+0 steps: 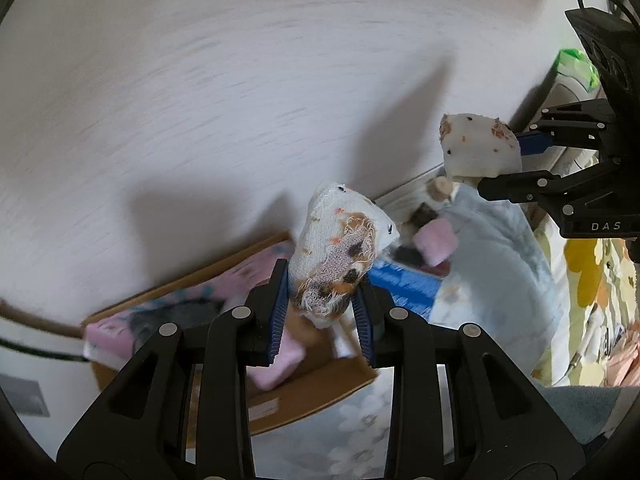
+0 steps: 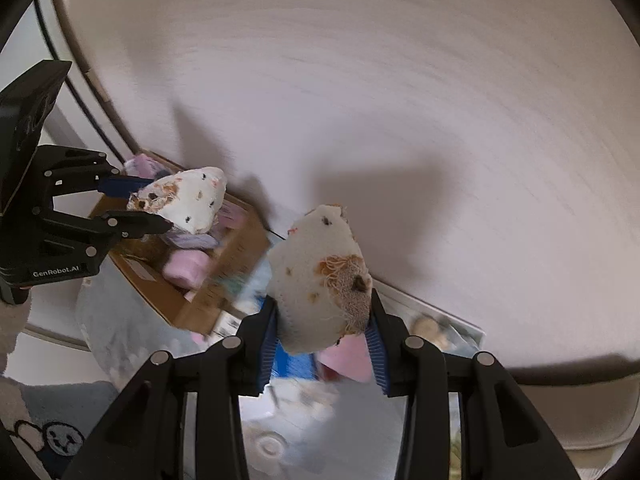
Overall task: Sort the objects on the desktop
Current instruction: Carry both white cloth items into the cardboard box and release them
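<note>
My left gripper is shut on a bunched corner of white spotted cloth with frayed orange-brown edges. In the right wrist view the same left gripper shows at the left with that corner between its blue pads. My right gripper is shut on another white spotted, frayed corner. From the left wrist view the right gripper is at the upper right, holding its corner. Pale blue fabric hangs below it. I cannot tell whether both corners belong to one cloth.
An open cardboard box lies under both grippers, with pink soft items and a blue piece in or beside it. The white wood-grain tabletop spreads beyond. A green packet and yellow flowered fabric sit at the right.
</note>
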Tool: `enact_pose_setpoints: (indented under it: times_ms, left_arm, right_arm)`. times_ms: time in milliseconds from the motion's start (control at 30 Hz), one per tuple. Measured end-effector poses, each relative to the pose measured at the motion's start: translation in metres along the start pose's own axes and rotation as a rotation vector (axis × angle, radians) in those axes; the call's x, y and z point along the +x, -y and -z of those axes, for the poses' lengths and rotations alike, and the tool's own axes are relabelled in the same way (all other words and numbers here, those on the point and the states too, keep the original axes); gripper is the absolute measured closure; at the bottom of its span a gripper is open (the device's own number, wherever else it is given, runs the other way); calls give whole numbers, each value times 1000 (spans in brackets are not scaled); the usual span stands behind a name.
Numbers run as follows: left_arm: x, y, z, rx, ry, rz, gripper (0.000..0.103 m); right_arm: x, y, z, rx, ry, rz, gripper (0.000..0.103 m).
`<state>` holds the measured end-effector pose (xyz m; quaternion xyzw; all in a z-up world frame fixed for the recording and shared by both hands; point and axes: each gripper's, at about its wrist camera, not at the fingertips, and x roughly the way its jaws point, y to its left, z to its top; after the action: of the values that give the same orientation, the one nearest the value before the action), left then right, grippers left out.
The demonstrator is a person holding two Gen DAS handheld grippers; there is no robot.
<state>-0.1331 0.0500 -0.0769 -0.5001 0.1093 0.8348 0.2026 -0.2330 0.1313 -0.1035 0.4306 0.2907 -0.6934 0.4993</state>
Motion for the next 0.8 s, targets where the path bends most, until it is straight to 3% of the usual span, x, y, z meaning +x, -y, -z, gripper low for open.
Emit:
enact_pose_setpoints:
  times_ms: [433, 567, 800]
  left_arm:
    - [-21, -104, 61, -144, -9, -59, 76]
    - [-14, -132, 86, -231, -41, -42, 76]
    - [6, -153, 119, -294, -87, -51, 76]
  right_arm:
    - [39, -97, -50, -98, -20, -85, 66]
    - [63, -122, -63, -123, -47, -121, 66]
    - [102, -160, -58, -135, -132, -151, 66]
